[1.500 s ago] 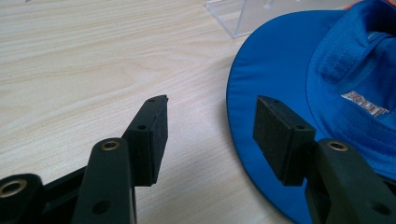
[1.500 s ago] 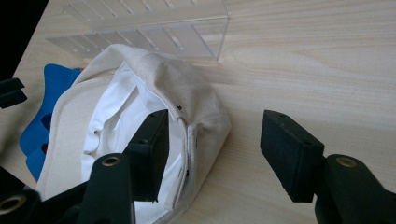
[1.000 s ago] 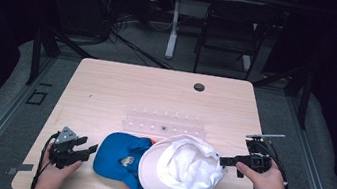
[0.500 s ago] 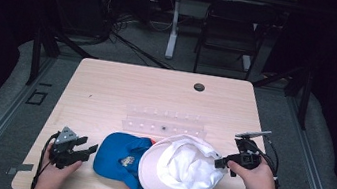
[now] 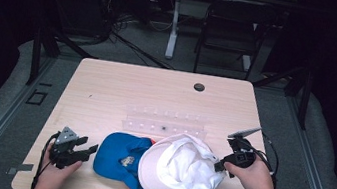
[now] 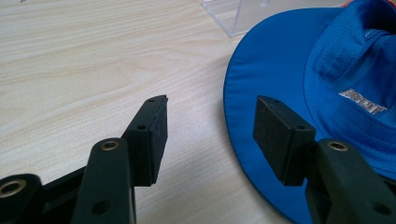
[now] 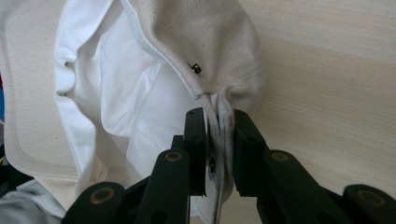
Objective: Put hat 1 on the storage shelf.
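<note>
Two hats lie at the near edge of the wooden table [image 5: 121, 92], between the person's hands. At about seven o'clock from the table's middle, the left gripper [image 5: 85, 150] rests in the left hand [image 5: 55, 168], its jaws apart and pointing toward three o'clock; in the left gripper view they [image 6: 210, 126] straddle bare wood and the rim of the blue hat [image 6: 299, 93], one pad over the brim edge, though whether it touches the cloth cannot be told. The blue hat [image 5: 119, 155] sits just beside that gripper, and its three o'clock side is overlapped by the white hat [image 5: 180, 169], which lies with its pale lining showing. At about five o'clock, the right gripper [image 5: 219, 165], held in the right hand [image 5: 252, 178], is clamped on the white hat's edge; the right gripper view shows the jaws [image 7: 219, 154] pressed together on a fold of the cream fabric [image 7: 205, 42] near a small dark eyelet [image 7: 196, 68]. Farther off, toward twelve o'clock from the hats, a clear plastic rack [image 5: 164, 123] stands on the table, touching or just behind the white hat. Beyond that, near the far edge, is a small dark round spot [image 5: 199, 87], and past the table a dark chair [image 5: 229, 33] stands on the floor.
</note>
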Demonstrator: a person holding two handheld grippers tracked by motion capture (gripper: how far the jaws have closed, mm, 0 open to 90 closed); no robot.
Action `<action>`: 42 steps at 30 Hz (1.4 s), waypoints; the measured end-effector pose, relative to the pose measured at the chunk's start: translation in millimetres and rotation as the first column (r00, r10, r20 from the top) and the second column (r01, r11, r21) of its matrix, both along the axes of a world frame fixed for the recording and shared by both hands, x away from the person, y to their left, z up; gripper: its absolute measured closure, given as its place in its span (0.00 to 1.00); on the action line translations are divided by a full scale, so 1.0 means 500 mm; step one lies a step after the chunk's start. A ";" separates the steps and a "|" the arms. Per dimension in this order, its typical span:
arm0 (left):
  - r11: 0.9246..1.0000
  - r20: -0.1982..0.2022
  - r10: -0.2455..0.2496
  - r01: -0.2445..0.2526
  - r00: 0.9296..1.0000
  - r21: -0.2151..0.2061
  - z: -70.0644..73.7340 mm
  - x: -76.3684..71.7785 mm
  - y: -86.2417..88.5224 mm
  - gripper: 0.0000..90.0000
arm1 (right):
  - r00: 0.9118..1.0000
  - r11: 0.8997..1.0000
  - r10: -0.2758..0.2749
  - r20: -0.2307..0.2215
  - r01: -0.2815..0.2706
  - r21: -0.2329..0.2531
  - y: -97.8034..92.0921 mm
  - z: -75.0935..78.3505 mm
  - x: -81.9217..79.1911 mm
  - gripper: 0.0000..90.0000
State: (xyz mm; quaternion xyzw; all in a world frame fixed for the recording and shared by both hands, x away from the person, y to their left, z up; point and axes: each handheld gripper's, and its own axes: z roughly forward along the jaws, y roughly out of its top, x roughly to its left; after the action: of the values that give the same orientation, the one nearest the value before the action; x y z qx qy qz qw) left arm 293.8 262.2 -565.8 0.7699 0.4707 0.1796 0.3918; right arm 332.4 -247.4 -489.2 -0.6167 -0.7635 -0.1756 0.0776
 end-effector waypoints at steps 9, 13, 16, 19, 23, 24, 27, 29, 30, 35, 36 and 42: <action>1.000 0.003 0.006 -0.006 1.000 -0.007 0.000 0.000 0.001 0.51 | 0.996 0.999 0.017 -0.084 -0.020 -0.041 0.014 -0.001 0.012 0.90; 1.000 0.005 0.004 -0.004 1.000 -0.005 0.001 -0.001 0.001 0.50 | 0.993 0.999 0.031 -0.113 -0.036 -0.041 0.013 0.004 0.017 0.91; 1.000 0.007 0.005 -0.005 1.000 -0.007 0.001 -0.001 0.001 0.51 | 0.994 1.000 0.003 -0.111 -0.006 -0.025 0.014 0.006 0.017 0.91; 1.000 0.006 0.006 -0.006 1.000 -0.007 0.001 -0.001 0.001 0.51 | 0.992 1.000 0.003 -0.129 -0.004 -0.003 0.009 0.017 0.022 0.91; 1.000 0.007 0.004 -0.004 1.000 -0.005 0.001 -0.001 0.002 0.51 | 0.987 0.998 -0.020 -0.161 0.028 0.049 0.003 0.036 0.024 0.91; 1.000 0.007 0.005 -0.005 1.000 -0.007 0.001 -0.001 0.001 0.51 | 0.986 0.998 -0.023 -0.163 0.033 0.060 0.002 0.041 0.025 0.91; 1.000 0.005 0.001 -0.001 1.000 -0.002 0.001 -0.001 0.001 0.51 | 0.984 0.994 -0.043 -0.174 0.061 0.096 0.003 0.065 0.025 0.91; 1.000 0.010 0.002 -0.002 1.000 -0.004 0.001 -0.002 0.000 0.51 | 0.982 0.993 -0.032 -0.188 0.053 0.107 0.002 0.072 0.026 0.91; 1.000 0.010 0.002 -0.002 1.000 -0.004 0.001 -0.002 0.000 0.50 | 0.979 0.989 -0.035 -0.199 0.062 0.132 0.005 0.082 0.026 0.91; 1.000 0.010 0.003 -0.003 1.000 -0.004 0.001 -0.002 0.001 0.51 | 0.976 0.983 -0.028 -0.214 0.066 0.171 0.011 0.098 0.027 0.91; 1.000 0.011 0.002 -0.002 1.000 -0.004 0.001 -0.002 0.001 0.51 | 0.976 0.983 -0.028 -0.214 0.066 0.171 0.011 0.098 0.027 0.91; 1.000 0.011 0.002 -0.002 1.000 -0.005 0.001 -0.002 0.001 0.51 | 0.977 0.970 -0.045 -0.210 0.093 0.224 0.020 0.118 0.028 0.91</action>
State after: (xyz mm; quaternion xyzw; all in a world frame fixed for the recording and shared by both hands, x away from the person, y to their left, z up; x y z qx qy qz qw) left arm 293.0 262.5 -565.3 0.7675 0.4698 0.1829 0.3959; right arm 346.2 -237.5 -430.4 -0.6444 -0.7035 -0.2025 0.2209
